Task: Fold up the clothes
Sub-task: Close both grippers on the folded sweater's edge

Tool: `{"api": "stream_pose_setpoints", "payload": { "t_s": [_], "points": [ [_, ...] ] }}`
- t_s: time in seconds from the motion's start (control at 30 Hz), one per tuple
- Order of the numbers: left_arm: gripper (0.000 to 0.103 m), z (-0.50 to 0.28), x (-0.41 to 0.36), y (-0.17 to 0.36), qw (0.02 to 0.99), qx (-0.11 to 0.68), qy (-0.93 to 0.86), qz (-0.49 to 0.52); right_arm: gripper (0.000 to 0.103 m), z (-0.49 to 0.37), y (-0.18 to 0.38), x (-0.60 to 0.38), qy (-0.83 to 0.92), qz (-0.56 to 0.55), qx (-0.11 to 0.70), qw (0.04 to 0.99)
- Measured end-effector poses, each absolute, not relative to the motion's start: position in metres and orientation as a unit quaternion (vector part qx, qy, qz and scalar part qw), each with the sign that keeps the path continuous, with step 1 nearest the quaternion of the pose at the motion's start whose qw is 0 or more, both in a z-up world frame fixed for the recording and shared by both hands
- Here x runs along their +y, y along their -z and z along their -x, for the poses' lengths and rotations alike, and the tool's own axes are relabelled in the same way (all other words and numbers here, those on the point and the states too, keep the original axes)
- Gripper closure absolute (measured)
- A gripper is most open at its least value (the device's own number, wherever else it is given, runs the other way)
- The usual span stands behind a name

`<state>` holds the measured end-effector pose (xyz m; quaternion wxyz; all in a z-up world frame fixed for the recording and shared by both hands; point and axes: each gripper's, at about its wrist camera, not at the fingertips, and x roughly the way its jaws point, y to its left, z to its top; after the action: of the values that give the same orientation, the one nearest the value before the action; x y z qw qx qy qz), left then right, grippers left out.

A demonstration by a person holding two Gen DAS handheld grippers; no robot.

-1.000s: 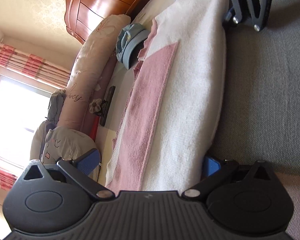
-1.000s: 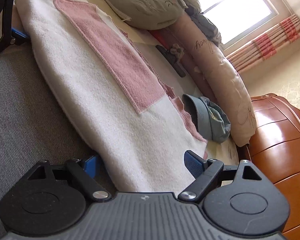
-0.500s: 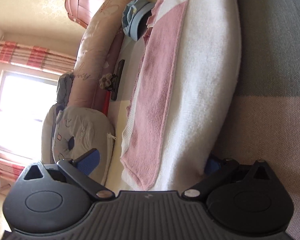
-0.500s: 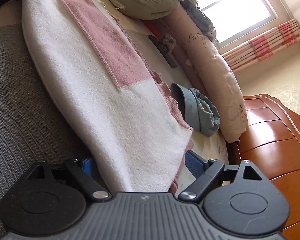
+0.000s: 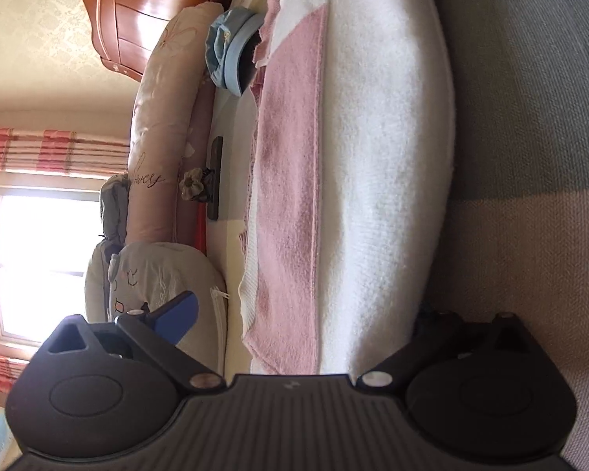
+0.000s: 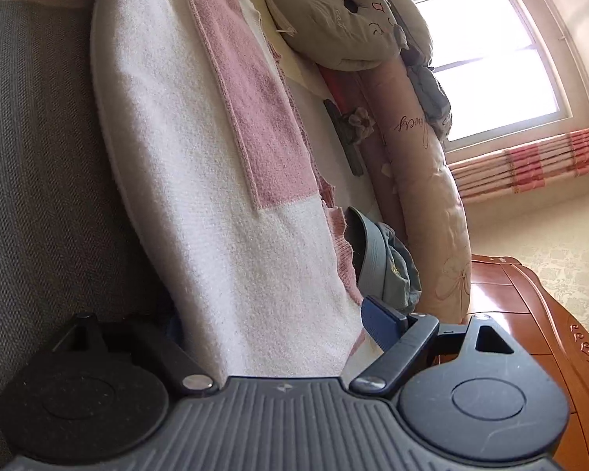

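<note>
A grey woven blanket [image 5: 530, 117] is covering the bed, with the white-and-pink garment [image 5: 373, 157] lying across it. Toward ten o'clock of the garment, a blue cap [image 5: 231, 55] and a long pink bolster [image 5: 157, 125] are resting on the pale sheet [image 5: 231, 149].

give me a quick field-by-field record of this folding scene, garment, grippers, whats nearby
garment: white and pink sweater, folded lengthwise, stretched between the two grippers over a grey blanket
left gripper: fingers spread wide either side of one end of the sweater
right gripper: fingers spread wide either side of the other end
nearby: blue cap beside the sweater, long pink bolster, round cat-face cushion
background: wooden headboard, window
</note>
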<state>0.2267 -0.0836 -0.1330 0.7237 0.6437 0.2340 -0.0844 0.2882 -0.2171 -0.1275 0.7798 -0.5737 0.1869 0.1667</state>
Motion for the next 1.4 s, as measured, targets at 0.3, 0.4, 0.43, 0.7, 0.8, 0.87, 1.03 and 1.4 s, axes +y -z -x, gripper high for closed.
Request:
{"api": "stream_pose_setpoints", "payload": {
  "t_s": [0.3, 0.4, 0.43, 0.7, 0.8, 0.87, 1.03, 1.4],
  "points": [
    [0.098, -0.213, -0.109, 0.166, 0.698, 0.254, 0.099, -0.662, 0.072, -0.280, 0.154, -0.196, -0.183, 0.634, 0.184, 0.729],
    [0.095, -0.211, -0.106, 0.165, 0.709, 0.248, 0.092, -0.654, 0.086, -0.275, 0.167, -0.194, -0.176, 0.646, 0.169, 0.724],
    [0.092, -0.213, -0.105, 0.161, 0.711, 0.252, 0.096, -0.649, 0.086, -0.276, 0.166, -0.194, -0.177, 0.645, 0.170, 0.724],
    [0.097, -0.218, -0.109, 0.163, 0.710, 0.265, 0.088, -0.646, 0.073, -0.296, 0.154, -0.193, -0.187, 0.637, 0.183, 0.725],
    [0.096, -0.218, -0.107, 0.159, 0.720, 0.268, 0.090, -0.634, 0.088, -0.295, 0.163, -0.191, -0.183, 0.643, 0.182, 0.721],
    [0.095, -0.216, -0.106, 0.153, 0.726, 0.271, 0.092, -0.626, 0.088, -0.298, 0.160, -0.192, -0.183, 0.631, 0.191, 0.730],
    [0.095, -0.203, -0.107, 0.136, 0.728, 0.273, 0.101, -0.620, 0.090, -0.304, 0.133, -0.197, -0.198, 0.586, 0.216, 0.756],
    [0.095, -0.131, -0.109, 0.097, 0.723, 0.274, 0.155, -0.615, 0.091, -0.259, 0.093, -0.219, -0.243, 0.537, 0.248, 0.769]
  ]
}}
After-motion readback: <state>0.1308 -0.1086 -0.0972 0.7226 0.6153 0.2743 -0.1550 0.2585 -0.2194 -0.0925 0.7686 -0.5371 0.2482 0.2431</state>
